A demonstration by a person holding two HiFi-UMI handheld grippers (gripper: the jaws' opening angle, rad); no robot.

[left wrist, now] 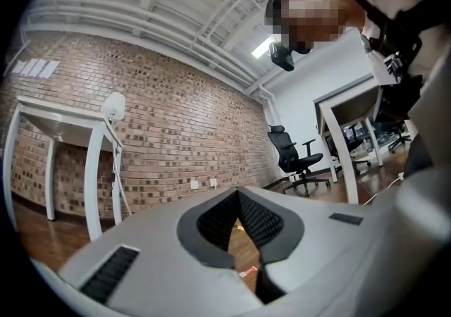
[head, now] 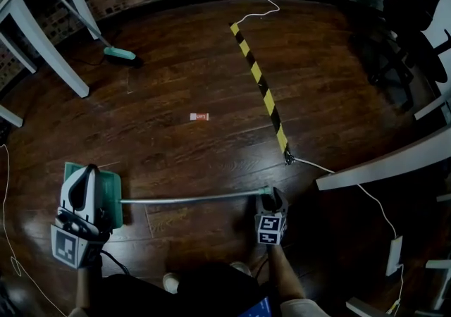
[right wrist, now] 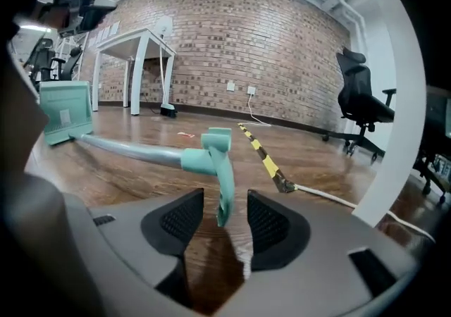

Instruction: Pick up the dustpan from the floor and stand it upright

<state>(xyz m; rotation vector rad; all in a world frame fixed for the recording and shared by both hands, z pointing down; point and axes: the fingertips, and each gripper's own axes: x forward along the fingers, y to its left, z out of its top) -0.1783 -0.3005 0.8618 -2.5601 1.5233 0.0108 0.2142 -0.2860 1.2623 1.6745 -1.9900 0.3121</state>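
The dustpan lies on the wooden floor: its teal pan at the left, its long grey shaft running right. In the right gripper view the pan stands far left and the teal handle end hangs between my jaws. My right gripper is open around that handle end, with a gap on each side of it. My left gripper hovers over the pan, pointing level, its tips together with nothing between them.
A broom with a teal head leans by a white table at the back left. A yellow-black floor strip and white cable run on the right. A small label lies mid-floor. An office chair stands far right.
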